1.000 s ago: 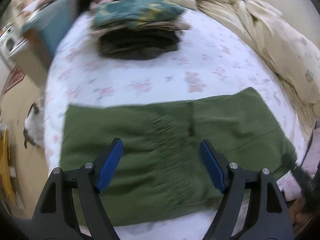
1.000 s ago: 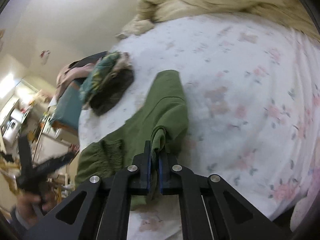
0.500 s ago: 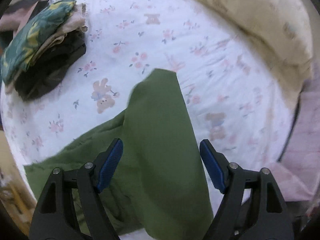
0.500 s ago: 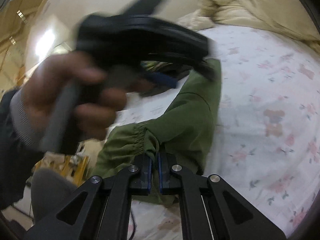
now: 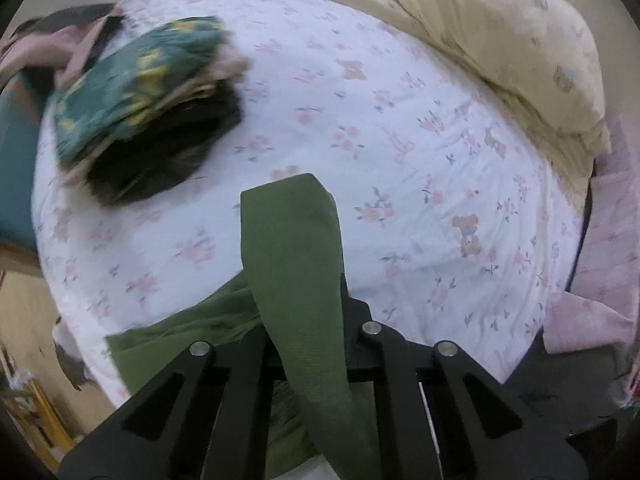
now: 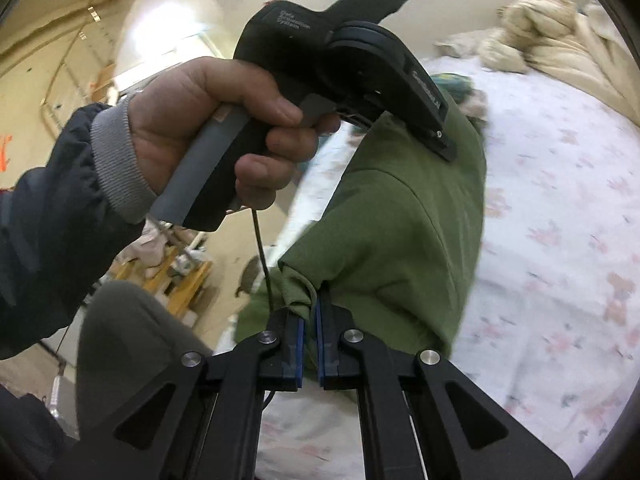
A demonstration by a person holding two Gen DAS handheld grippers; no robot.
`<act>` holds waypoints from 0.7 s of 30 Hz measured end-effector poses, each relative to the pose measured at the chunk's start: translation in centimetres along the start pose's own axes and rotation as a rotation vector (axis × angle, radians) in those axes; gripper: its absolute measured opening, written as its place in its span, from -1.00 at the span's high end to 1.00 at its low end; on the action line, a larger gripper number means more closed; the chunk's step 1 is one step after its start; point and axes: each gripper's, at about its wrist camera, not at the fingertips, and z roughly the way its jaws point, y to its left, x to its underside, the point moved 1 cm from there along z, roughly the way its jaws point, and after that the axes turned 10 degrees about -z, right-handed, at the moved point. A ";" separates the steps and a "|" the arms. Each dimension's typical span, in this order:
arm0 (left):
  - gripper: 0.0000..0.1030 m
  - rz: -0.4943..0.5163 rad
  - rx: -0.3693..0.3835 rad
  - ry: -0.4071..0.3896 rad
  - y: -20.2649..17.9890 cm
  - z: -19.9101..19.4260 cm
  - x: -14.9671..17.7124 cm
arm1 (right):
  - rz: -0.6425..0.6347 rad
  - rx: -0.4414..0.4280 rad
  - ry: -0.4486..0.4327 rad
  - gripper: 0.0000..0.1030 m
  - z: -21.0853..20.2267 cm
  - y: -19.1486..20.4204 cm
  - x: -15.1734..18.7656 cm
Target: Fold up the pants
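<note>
With both the left claw (image 5: 308, 360) and the right claw (image 6: 308, 344) clamped on edges of the green pants (image 5: 296, 256), lifted partly off the flowered bed sheet (image 5: 400, 128), carrying both corners over level should keep the fold square.

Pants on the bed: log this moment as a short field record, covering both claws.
item: green pants, partly lifted off the sheet
left claw: shut on pants, cloth draped over it
right claw: shut on a bunched edge of the pants
left hand: squeezing the left handle
also on bed: clothes stack, beige duvet
fold: not finished
</note>
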 end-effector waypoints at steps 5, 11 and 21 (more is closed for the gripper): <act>0.89 -0.113 0.028 -0.053 8.8 -4.1 3.2 | -0.091 -0.070 0.064 0.92 4.0 5.0 -2.2; 0.83 -0.263 0.016 -0.061 19.8 -2.3 7.8 | -0.169 -0.111 0.223 0.92 13.8 10.6 -2.3; 0.00 -0.391 -0.116 -0.077 28.7 4.2 10.9 | -0.183 -0.006 0.459 0.66 26.0 12.9 2.7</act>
